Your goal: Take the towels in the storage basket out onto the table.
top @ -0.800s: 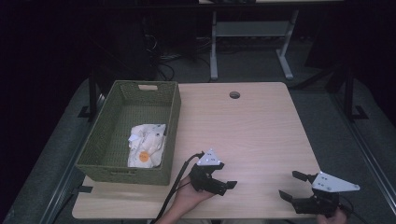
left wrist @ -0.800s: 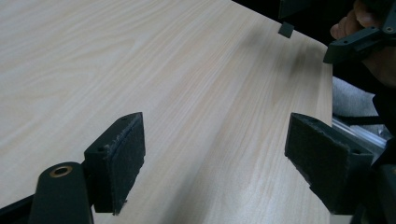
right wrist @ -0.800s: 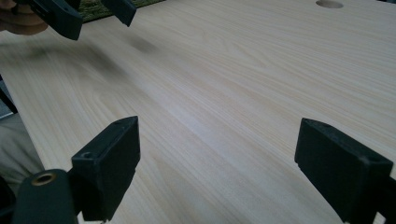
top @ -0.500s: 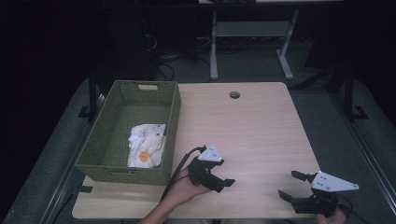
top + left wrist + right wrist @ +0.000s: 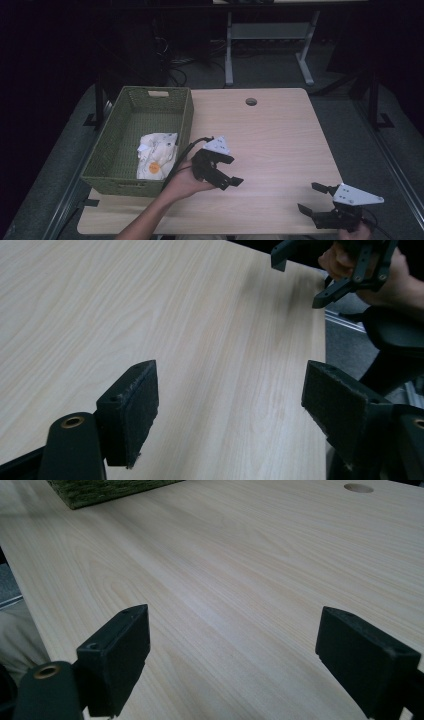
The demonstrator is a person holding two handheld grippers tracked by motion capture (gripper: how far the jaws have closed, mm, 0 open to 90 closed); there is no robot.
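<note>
Hovering over the light wooden counter, the left hand-held gripper sits in the person's left hand, just beside the green woven basket; its jaws stand wide apart with nothing between them, and in the left gripper view the two black pads frame bare wood grain; its black cable loops back toward the basket's near corner; the grey three-cornered plate rides on top of it. Down at the near right corner of the counter the right hand-held gripper is held low at the edge, its own grey plate pointing off to the right; its jaws are likewise spread wide and grip nothing, and the right gripper view shows both pads over empty wood, with the basket's corner far off at the top left and the round cable hole at the top right. From the left gripper view the right hand-held gripper shows at the counter's far edge, gripped by the person's right hand. Inside the basket a crumpled white cloth with an orange mark lies on the floor of it, toward the near right side; the two hand-held grippers are well apart from each other, and neither touches the cloth or the basket.
</note>
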